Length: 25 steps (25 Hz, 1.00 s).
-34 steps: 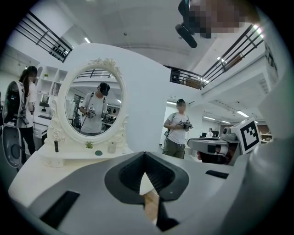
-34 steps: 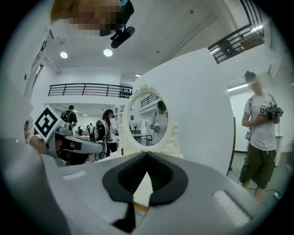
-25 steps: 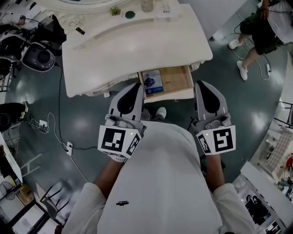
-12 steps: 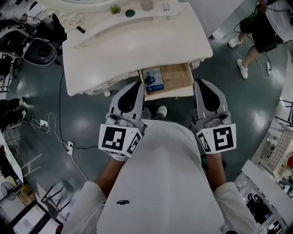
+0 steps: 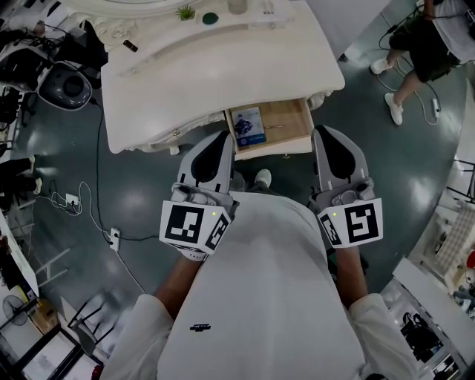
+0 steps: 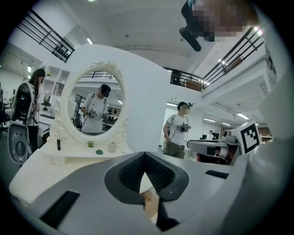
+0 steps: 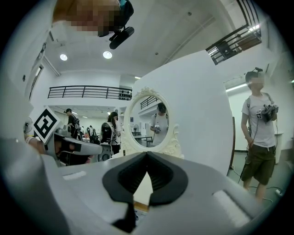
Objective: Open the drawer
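Note:
The white dressing table [image 5: 223, 67] has its right-hand drawer [image 5: 288, 122] pulled out, showing a wooden bottom and a blue booklet [image 5: 248, 124] at its left side. My left gripper [image 5: 223, 138] hangs just short of the drawer's front left corner and is shut on nothing. My right gripper [image 5: 324, 132] is beside the drawer's right front corner, apart from it, and also shut and empty. In the left gripper view the jaws [image 6: 145, 154] meet at their tips, facing the oval mirror [image 6: 95, 103]. The right gripper view shows the same shut jaws [image 7: 147, 154].
A small plant [image 5: 183, 12], a dark green disc [image 5: 210, 18] and a black tube [image 5: 130, 46] sit on the tabletop. Cables [image 5: 74, 200] and black equipment [image 5: 63, 83] lie on the floor at the left. A person [image 5: 423, 44] stands at the upper right.

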Each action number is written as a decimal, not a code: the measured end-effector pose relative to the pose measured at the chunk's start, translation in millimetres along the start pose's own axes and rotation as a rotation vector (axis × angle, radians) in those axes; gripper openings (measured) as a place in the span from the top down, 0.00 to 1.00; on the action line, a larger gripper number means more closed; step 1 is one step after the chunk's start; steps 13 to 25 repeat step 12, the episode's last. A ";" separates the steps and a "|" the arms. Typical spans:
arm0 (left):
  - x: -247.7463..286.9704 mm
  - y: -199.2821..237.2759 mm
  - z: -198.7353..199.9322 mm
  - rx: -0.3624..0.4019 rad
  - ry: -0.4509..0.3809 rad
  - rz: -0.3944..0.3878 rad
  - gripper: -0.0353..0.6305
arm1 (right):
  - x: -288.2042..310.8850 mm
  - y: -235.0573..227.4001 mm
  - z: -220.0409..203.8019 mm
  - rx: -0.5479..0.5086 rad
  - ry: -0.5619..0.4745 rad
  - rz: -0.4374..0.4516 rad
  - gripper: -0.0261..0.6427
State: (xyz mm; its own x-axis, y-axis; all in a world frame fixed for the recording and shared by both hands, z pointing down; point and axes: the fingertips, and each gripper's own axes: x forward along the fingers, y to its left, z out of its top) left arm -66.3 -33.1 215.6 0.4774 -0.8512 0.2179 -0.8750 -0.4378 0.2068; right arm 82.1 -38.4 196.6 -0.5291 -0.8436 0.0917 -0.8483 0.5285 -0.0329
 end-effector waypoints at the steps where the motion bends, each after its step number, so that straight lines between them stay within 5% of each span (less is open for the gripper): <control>1: 0.2 -0.2 -0.2 -0.001 0.000 -0.001 0.94 | 0.0 -0.2 -0.1 0.001 -0.001 -0.002 0.94; 25: 3.8 -2.5 -0.4 -0.010 0.003 -0.008 0.94 | -0.3 -4.8 -2.6 -0.001 0.000 -0.020 0.94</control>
